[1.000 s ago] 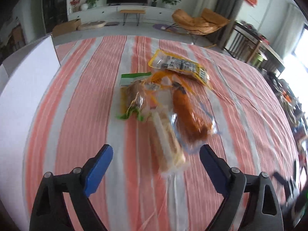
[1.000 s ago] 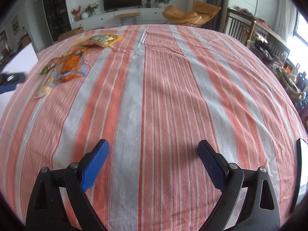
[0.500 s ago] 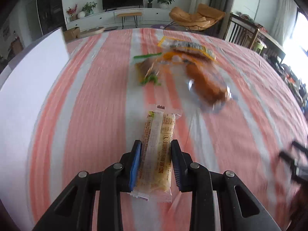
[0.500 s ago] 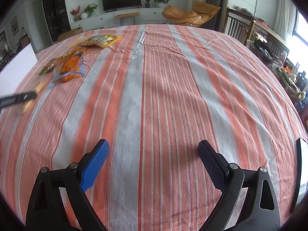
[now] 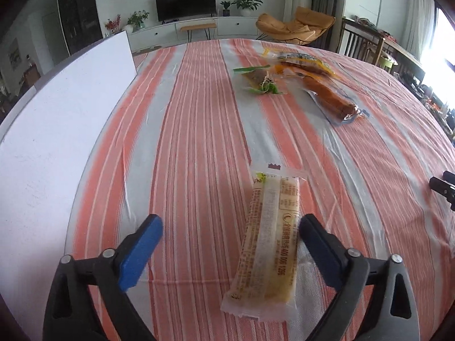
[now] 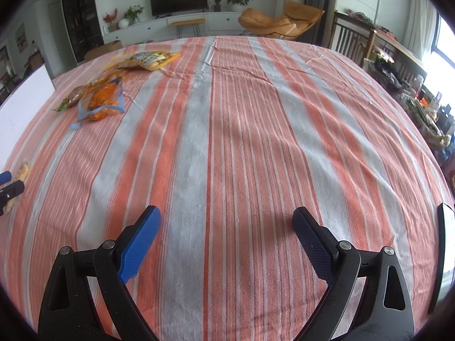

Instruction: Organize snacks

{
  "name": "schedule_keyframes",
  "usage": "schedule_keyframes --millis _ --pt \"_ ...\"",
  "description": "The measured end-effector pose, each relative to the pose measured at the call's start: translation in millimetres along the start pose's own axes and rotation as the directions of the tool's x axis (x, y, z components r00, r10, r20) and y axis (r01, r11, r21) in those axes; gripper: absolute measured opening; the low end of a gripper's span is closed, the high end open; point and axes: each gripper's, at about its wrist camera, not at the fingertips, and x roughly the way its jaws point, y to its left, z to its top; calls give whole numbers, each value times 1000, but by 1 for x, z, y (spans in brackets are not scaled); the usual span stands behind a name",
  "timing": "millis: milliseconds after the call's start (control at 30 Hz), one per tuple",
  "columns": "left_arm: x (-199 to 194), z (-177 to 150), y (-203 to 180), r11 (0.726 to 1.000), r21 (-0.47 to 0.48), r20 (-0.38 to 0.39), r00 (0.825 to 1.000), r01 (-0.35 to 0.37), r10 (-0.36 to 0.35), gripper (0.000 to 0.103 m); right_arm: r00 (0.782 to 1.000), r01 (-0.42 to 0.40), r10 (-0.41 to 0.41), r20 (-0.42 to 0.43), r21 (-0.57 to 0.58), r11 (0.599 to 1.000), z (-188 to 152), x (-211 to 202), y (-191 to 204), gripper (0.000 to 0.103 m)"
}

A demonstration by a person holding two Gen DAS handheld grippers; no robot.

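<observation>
A long pale yellow snack packet (image 5: 270,238) lies on the striped cloth between the fingers of my left gripper (image 5: 230,236), close to the right finger. The left gripper is open and holds nothing. Farther off lie a green and brown snack (image 5: 260,81), a long orange-brown snack in clear wrap (image 5: 327,96) and a yellow bag (image 5: 301,58). My right gripper (image 6: 226,230) is open and empty over bare cloth. In the right wrist view the snack pile (image 6: 102,96) and yellow bag (image 6: 148,58) lie far left.
A white board (image 5: 54,130) stands along the table's left edge. The orange and grey striped tablecloth (image 6: 241,113) covers the table. A dark flat object (image 6: 440,255) sits at the right edge. Chairs and a cluttered side table stand beyond on the right.
My left gripper closed on the pale yellow packet, carried it toward the near left of the table, then opened; the packet now lies on the cloth. The right gripper has not moved.
</observation>
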Motion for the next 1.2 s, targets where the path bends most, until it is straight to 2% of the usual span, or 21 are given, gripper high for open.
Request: schedule_keyframes --millis 100,467,533,567,667,733,867,933,1000,1033,1067,1100,1133,1167,1200 --pt "2 0 1 1000 3 -4 1000 2 -2 103 1000 0 0 0 0 1000 0 0 0 96" --pt "2 0 1 1000 4 -4 1000 2 -2 103 999 -29 29 -23 -19 999 1 3 2 103" --pt "1 -1 1 1000 3 -3 1000 3 -3 103 992 -81 75 -97 -55 995 19 11 6 102" --pt "2 -1 0 1000 3 -3 1000 3 -3 103 986 -126 122 -110 -33 991 33 14 8 101" --pt "2 -1 0 1000 3 -3 1000 3 -3 103 966 -259 260 -18 46 965 80 10 21 101" --pt "2 -1 0 1000 3 -3 1000 4 -4 103 948 -317 318 -3 27 948 113 18 44 101" --pt "2 0 1 1000 2 -3 1000 4 -4 103 949 -303 296 -107 -65 951 159 62 108 101" --pt "2 0 1 1000 1 -2 1000 4 -4 103 943 -305 288 -164 -93 948 165 85 134 101" --pt "2 0 1 1000 2 -2 1000 4 -4 103 947 -262 225 -230 -148 954 162 109 157 101" --pt "2 0 1 1000 2 -3 1000 4 -4 103 954 -223 173 -245 -193 956 157 118 168 102" --pt "3 0 1 1000 1 -3 1000 4 -4 103 970 -183 130 -204 -267 946 152 115 179 99" --pt "3 0 1 1000 1 -2 1000 4 -4 103 969 -203 155 -191 -263 943 150 113 180 100" --pt "3 -1 0 1000 1 -2 1000 4 -4 103 970 -201 156 -189 -251 947 148 112 180 96" --pt "3 -1 0 1000 1 -2 1000 4 -4 103 971 -197 155 -181 -248 948 145 107 179 80" --pt "3 -1 -1 1000 1 -2 1000 4 -4 103 972 -200 160 -173 -248 948 144 102 177 78"
